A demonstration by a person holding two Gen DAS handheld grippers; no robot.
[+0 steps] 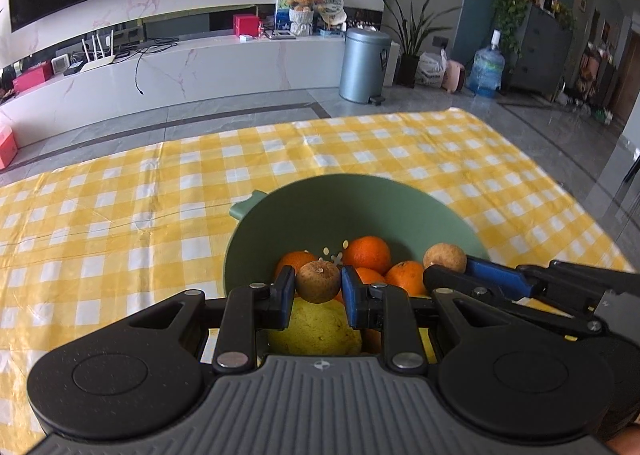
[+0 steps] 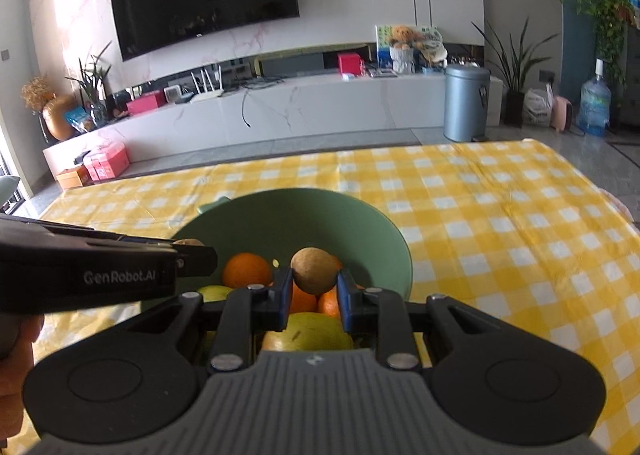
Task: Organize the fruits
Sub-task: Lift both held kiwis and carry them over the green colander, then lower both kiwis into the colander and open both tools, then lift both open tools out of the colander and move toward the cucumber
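Left wrist view showed the left tool (image 1: pixel 318 282) closed on a small brown round fruit (image 1: pixel 318 281), its two pads pressing the fruit's sides, poised above the near edge of a green bowl (image 1: pixel 320 199). That bowl sat on a worktop covered by a yellow-and-white checked cloth (image 1: pixel 120 207) and held several oranges (image 1: pixel 367 253) together with a larger yellow-green fruit (image 1: pixel 316 327) lying directly under the tool. A small handle tab (image 1: pixel 245 206) stuck out from the bowl's far-left rim. Coming in from the right side of the same view, the right tool (image 1: pixel 442 267) gripped a second brown fruit (image 1: pixel 445 258) over the bowl's right rim.

Seen from the right wrist, the right tool (image 2: pixel 313 282) was likewise clamped on its brown fruit (image 2: pixel 314 271), held over the oranges (image 2: pixel 246 269) and yellow-green fruit (image 2: pixel 308 331) in the bowl (image 2: pixel 288 215). The left tool (image 2: pixel 196 253) reached in from the left edge, with only the top of its brown fruit (image 2: pixel 189 242) showing above its fingers. Both tools hung close together above the bowl, neither fruit touching the ones below.
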